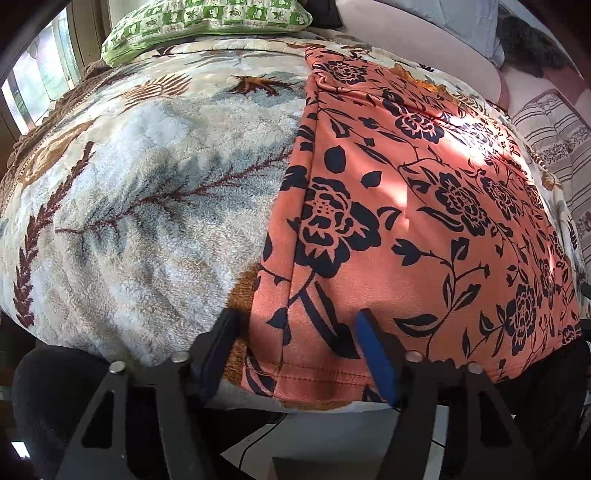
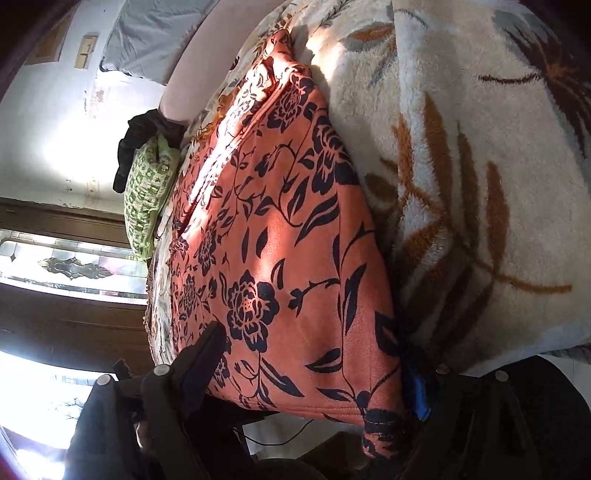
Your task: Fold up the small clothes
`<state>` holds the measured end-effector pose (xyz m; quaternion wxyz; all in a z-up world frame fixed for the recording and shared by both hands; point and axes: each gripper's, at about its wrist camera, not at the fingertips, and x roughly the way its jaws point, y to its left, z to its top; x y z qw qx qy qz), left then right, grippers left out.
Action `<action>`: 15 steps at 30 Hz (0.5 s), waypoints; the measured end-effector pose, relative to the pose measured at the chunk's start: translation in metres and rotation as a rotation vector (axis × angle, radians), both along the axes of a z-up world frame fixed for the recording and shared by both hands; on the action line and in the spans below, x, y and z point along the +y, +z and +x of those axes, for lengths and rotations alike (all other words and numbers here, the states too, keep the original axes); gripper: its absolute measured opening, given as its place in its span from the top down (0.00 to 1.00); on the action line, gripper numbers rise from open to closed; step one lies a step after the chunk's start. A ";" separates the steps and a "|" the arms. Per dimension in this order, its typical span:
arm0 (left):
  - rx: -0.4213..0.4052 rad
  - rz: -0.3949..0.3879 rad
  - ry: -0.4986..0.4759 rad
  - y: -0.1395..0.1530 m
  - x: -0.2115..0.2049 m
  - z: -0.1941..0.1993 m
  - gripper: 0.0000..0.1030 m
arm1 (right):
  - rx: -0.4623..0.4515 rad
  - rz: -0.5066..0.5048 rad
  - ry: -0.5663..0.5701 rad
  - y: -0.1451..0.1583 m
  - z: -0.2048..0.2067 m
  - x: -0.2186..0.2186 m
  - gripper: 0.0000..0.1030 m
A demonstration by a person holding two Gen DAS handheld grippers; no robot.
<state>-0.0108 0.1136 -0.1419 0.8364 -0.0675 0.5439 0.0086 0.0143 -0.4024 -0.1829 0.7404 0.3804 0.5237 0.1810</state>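
Note:
An orange garment (image 1: 406, 206) with a dark flower print lies flat on a fluffy leaf-patterned blanket (image 1: 147, 206) on a bed. Its stitched hem hangs at the bed's near edge. My left gripper (image 1: 295, 325) points down at the hem's left corner. One of its fingers rests on the blanket just off the cloth's edge, the blue-padded one on the cloth, and the fabric between them lies flat and unpinched. In the right wrist view the same garment (image 2: 280, 229) fills the middle. My right gripper (image 2: 310, 350) straddles its other near corner with jaws wide open.
A green-and-white pillow (image 1: 207, 22) lies at the bed's far end, striped bedding (image 1: 554, 136) on the right. In the right wrist view a dark cloth (image 2: 140, 140) sits by the pillow (image 2: 147, 192), a window (image 2: 74, 266) is at left, and a thin cable (image 2: 280, 435) runs across the floor.

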 end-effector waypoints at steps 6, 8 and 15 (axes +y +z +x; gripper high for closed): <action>-0.027 -0.065 -0.020 0.012 0.007 -0.007 0.90 | -0.007 -0.082 0.073 0.009 0.001 0.009 0.48; -0.048 -0.065 -0.038 0.016 0.002 -0.010 0.90 | -0.029 -0.100 0.070 0.016 -0.002 0.008 0.67; 0.009 -0.052 -0.076 0.002 -0.010 -0.003 0.46 | 0.044 -0.068 0.053 -0.004 -0.001 -0.006 0.60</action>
